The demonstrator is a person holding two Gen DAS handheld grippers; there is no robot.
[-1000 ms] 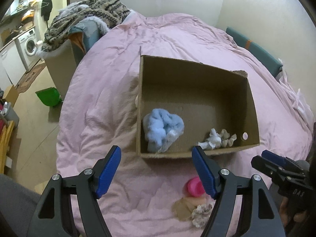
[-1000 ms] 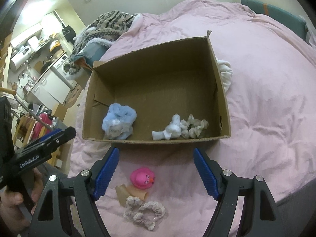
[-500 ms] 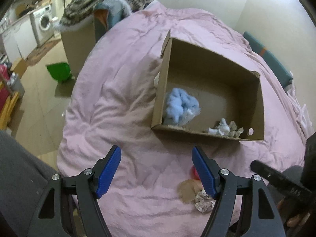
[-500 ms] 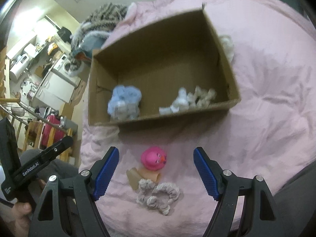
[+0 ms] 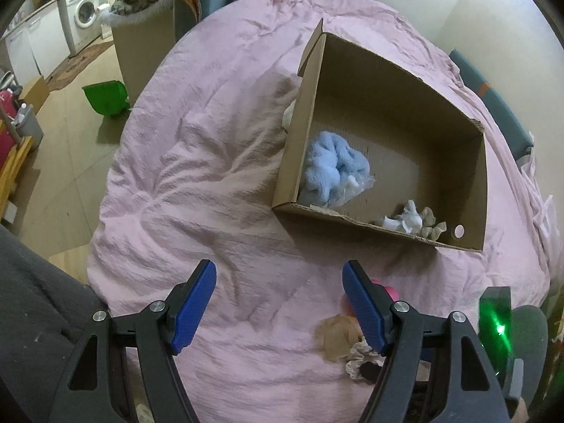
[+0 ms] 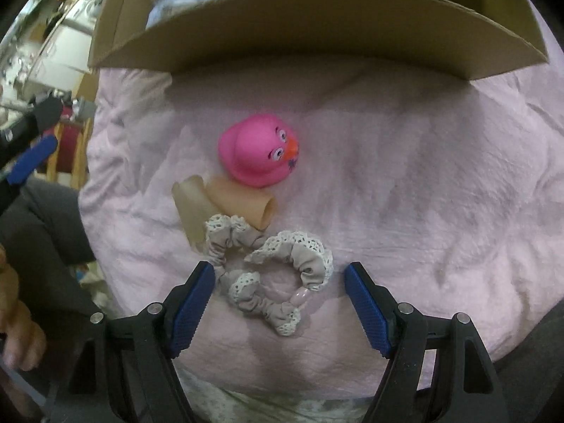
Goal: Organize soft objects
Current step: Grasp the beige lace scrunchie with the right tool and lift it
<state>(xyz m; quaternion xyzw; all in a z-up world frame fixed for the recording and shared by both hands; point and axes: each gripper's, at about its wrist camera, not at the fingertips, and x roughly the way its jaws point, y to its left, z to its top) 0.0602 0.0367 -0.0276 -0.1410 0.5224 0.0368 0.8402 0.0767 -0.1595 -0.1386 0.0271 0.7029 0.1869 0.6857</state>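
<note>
Lace-trimmed scrunchie on the pink bed cover, near its front edge, lying between the right tool's closing jaws, unpinched. Left tool open, empty, beside the cardboard box.

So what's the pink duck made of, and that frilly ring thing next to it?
The pink duck looks like soft rubber or vinyl: smooth, slightly shiny skin with painted eyes and beak. The frilly ring looks like gathered grey-beige cloth, matte and wrinkled, edged with white lace you can see holes in, probably a scrunchie with elastic inside. A small pink bead sits on it.
</note>
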